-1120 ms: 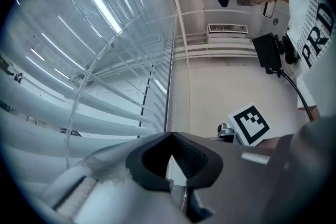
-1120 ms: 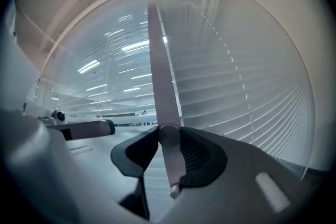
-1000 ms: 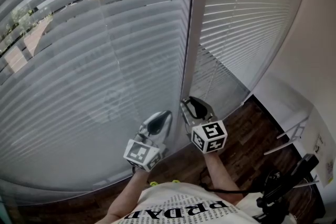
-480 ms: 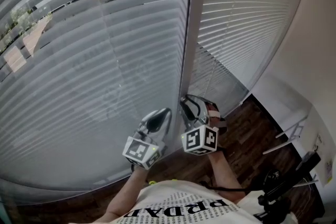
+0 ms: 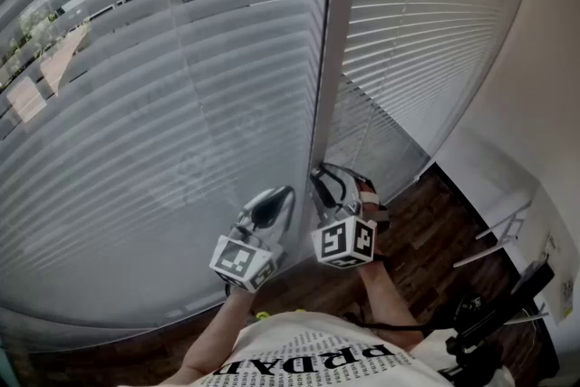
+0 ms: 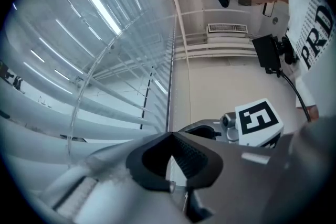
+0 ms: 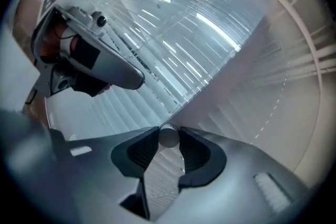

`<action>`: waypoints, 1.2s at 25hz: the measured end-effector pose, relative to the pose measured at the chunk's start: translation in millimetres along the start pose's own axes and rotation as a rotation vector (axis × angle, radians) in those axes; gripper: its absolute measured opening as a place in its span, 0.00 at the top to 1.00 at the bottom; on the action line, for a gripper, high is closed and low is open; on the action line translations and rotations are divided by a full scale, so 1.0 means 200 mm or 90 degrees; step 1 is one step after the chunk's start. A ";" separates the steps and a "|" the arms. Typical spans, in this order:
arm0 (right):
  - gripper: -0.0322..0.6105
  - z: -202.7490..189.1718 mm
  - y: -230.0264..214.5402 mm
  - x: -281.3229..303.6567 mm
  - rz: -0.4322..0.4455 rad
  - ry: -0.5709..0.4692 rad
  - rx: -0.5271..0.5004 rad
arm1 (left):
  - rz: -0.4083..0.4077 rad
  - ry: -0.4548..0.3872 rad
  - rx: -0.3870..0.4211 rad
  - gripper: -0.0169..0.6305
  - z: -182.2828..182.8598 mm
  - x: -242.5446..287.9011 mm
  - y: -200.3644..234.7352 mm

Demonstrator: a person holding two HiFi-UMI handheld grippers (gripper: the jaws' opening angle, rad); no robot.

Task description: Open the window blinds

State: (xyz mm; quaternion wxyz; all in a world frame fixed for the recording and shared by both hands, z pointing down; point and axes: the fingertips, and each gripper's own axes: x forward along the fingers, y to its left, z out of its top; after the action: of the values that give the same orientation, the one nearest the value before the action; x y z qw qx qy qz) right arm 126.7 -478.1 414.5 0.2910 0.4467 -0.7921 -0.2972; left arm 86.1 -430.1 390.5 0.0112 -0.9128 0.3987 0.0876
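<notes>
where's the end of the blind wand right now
The wand's round end is pinched between the right gripper's jaws, low centre in the right gripper view, just in front of the post dividing the two blinds.

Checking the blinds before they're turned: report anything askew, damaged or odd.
Only the left blind stands out: near its upper left a few slats sit unevenly, leaving gaps that show outdoors, while the rest lie closed. No breakage visible. The right gripper is shut on a pale rod.

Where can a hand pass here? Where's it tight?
Free: before the left blind, left of the left gripper; wood floor below the right blind. Tight: at the mullion, grippers side by side, right gripper shut on the wand.
</notes>
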 end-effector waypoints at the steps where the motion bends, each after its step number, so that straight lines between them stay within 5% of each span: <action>1: 0.75 0.00 0.00 0.00 0.002 -0.006 0.027 | -0.001 -0.001 0.001 0.99 0.00 0.00 0.00; 11: 0.75 -0.01 -0.04 0.01 0.037 -0.056 0.329 | -0.007 0.005 -0.004 0.99 -0.03 0.00 -0.01; 17: 0.75 -0.04 -0.05 0.01 0.054 -0.086 0.458 | -0.012 0.008 -0.011 0.99 -0.02 0.00 -0.02; 30: 0.75 -0.05 -0.07 0.01 0.060 -0.101 0.551 | -0.018 0.003 -0.014 0.99 -0.01 0.00 -0.02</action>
State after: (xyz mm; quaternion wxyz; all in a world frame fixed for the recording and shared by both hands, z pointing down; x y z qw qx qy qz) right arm 139.5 -487.7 411.1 0.0290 0.4668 -0.8829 0.0421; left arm 90.1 -427.0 392.2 0.0016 -0.9186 0.3849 0.0894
